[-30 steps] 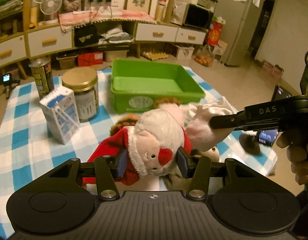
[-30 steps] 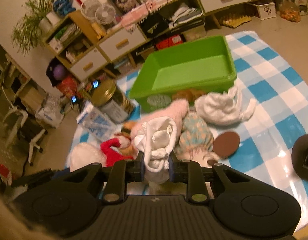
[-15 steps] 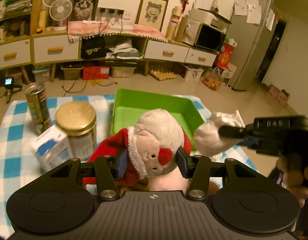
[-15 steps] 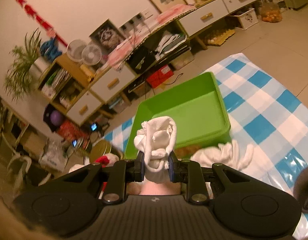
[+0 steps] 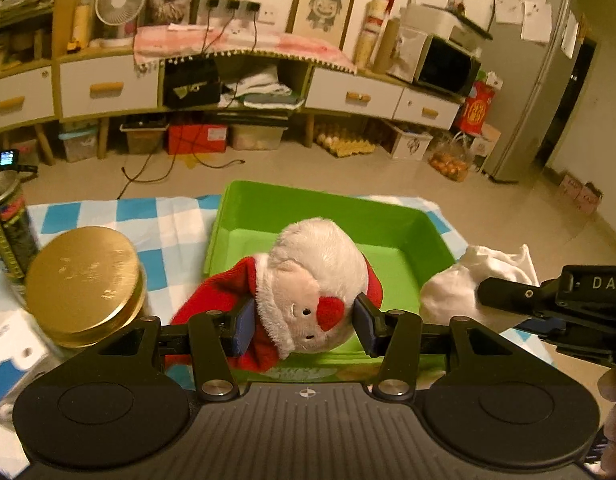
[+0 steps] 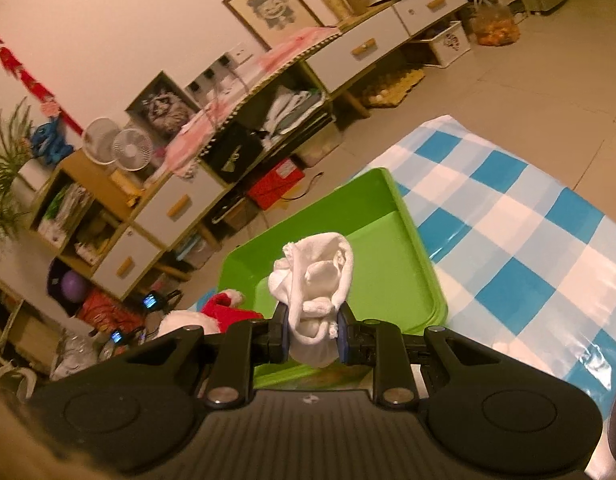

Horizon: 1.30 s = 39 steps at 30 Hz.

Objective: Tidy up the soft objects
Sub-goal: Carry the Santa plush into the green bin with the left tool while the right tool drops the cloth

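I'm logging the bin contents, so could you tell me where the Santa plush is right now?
The Santa plush is clamped in the left gripper, held over the near edge of the green bin, right of the gold-lidded jar.

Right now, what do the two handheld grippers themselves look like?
Both are matte black, with a ribbed central deck, two round side discs, silver pivot screws and blue-padded fingers. The right gripper, seen sidelong from the left gripper, bears white "DAS" lettering.

We are in a home living room: a long sideboard (image 5: 235, 92) with drawers, framed pictures (image 5: 322, 8), small fans (image 5: 119, 0), a microwave (image 5: 444, 66), a fridge (image 5: 536, 80) and egg trays (image 5: 346, 142) on the floor.
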Each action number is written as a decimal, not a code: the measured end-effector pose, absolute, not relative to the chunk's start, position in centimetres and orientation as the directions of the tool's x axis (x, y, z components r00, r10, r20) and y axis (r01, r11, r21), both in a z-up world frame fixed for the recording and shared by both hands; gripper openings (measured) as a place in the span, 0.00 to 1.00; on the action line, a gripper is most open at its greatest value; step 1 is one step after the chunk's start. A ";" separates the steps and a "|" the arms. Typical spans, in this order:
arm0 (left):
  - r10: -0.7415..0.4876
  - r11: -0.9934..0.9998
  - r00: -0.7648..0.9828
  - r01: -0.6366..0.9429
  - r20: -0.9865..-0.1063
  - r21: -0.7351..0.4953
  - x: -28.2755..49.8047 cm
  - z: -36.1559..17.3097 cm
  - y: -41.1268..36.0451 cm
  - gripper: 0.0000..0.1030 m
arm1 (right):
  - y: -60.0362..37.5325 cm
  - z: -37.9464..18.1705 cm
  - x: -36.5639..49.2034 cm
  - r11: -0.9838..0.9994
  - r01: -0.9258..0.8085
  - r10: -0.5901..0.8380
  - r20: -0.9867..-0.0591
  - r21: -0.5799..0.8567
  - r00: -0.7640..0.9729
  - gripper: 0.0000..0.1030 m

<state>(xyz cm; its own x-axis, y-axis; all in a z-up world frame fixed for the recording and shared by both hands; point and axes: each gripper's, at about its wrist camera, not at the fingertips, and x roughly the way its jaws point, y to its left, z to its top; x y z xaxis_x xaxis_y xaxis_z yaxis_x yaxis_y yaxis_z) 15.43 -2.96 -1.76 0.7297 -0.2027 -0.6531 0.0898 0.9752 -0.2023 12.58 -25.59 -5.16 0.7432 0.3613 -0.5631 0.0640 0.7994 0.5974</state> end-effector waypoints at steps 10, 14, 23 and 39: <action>-0.097 0.991 0.629 -0.015 -0.771 -0.137 16.9 -3.2 -3.6 0.46 | -24.9 -6.7 14.5 0.834 0.102 0.321 -0.627 0.542 0.710 0.00; -0.101 0.986 0.611 -0.044 -0.785 -0.161 17.0 -3.1 -3.0 0.46 | -25.0 -7.0 14.7 0.844 0.108 0.309 -0.642 0.525 0.701 0.00; -0.101 0.984 0.604 -0.058 -0.791 -0.170 16.7 -2.9 -2.9 0.49 | -24.7 -6.8 14.4 0.861 0.095 0.303 -0.653 0.500 0.694 0.00; -0.230 0.958 0.676 0.030 -0.700 -0.286 14.4 -1.4 -2.6 0.88 | -25.4 -5.0 13.0 0.849 0.067 0.331 -0.625 0.525 0.707 0.37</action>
<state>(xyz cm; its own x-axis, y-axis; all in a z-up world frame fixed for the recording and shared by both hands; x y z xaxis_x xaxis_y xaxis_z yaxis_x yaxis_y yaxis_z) 14.40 -2.63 -1.38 0.6757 -0.2302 -0.7003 0.0299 0.9578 -0.2860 13.02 -25.40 -4.99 0.7068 0.3312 -0.6251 0.0666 0.8485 0.5249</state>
